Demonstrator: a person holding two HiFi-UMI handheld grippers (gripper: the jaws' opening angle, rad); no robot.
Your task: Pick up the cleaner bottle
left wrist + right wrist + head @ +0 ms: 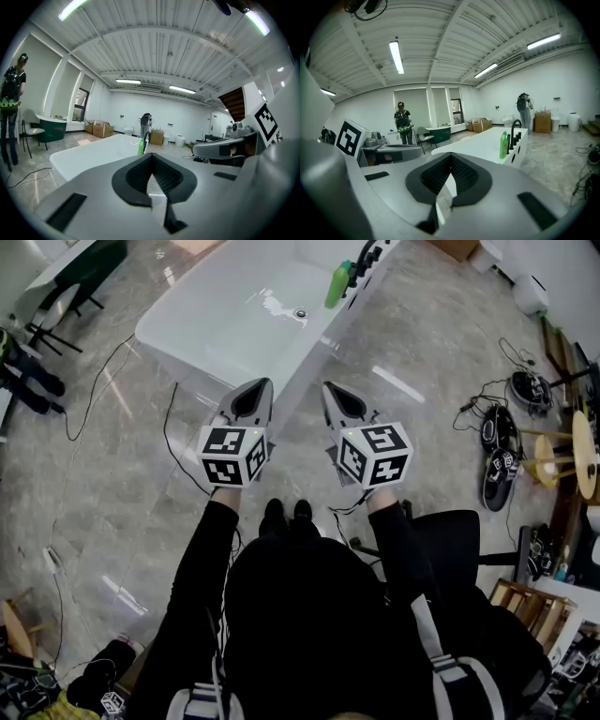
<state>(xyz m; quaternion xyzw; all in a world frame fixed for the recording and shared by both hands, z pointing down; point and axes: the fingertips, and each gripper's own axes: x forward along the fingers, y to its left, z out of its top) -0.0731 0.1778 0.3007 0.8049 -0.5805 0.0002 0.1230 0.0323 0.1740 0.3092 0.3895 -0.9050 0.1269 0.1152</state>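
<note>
The green cleaner bottle (337,284) stands upright on the far rim of a white bathtub (187,334), beside a black faucet (366,259). My left gripper (252,395) and right gripper (340,397) hover side by side over the floor, short of the tub's near end, well apart from the bottle. Both point toward the tub with jaws shut and nothing between them. In the left gripper view the bottle (140,146) shows small beyond the closed jaws (151,158). In the right gripper view the bottle (503,145) stands right of the closed jaws (451,158).
Cables (173,442) trail over the marble floor left of the tub. A black office chair (450,532) is at my right side. Gear and cords (502,451) lie on the floor at right. A person (10,103) stands far left; cardboard boxes (101,129) sit at the back wall.
</note>
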